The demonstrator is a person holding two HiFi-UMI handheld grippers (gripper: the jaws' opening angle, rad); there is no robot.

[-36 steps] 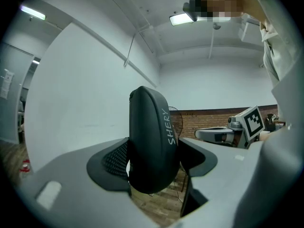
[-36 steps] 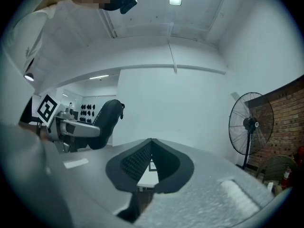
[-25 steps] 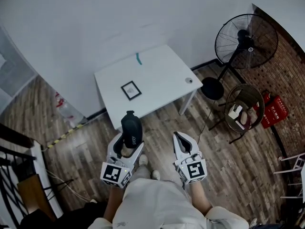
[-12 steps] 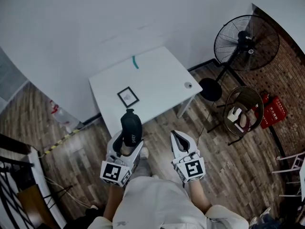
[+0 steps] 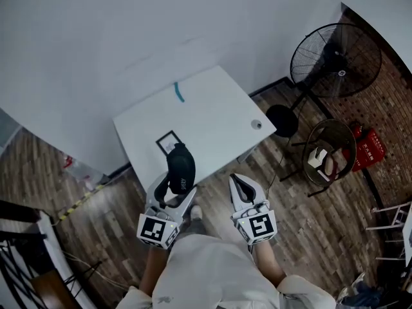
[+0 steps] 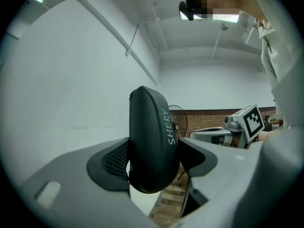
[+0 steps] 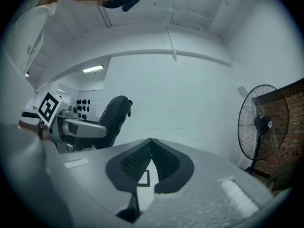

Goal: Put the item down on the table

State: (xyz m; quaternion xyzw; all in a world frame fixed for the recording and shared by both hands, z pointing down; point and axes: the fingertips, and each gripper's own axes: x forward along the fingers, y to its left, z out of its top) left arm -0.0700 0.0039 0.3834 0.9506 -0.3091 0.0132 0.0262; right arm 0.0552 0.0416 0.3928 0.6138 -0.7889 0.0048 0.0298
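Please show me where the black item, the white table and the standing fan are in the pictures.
black item (image 5: 182, 168): head view, middle of its rounded back.
white table (image 5: 215, 114): head view, a bare part of the top.
standing fan (image 5: 335, 60): head view, centre of the round grille.

Table (image 5: 219, 111) middle bare; black-framed square (image 5: 166, 140) near front edge, teal strip (image 5: 179, 92) at back, wall (image 5: 96, 44) behind.

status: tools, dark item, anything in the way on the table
Left tool shut on dark item, not yet down. Right tool shut, empty. Black square marker on table near edge.
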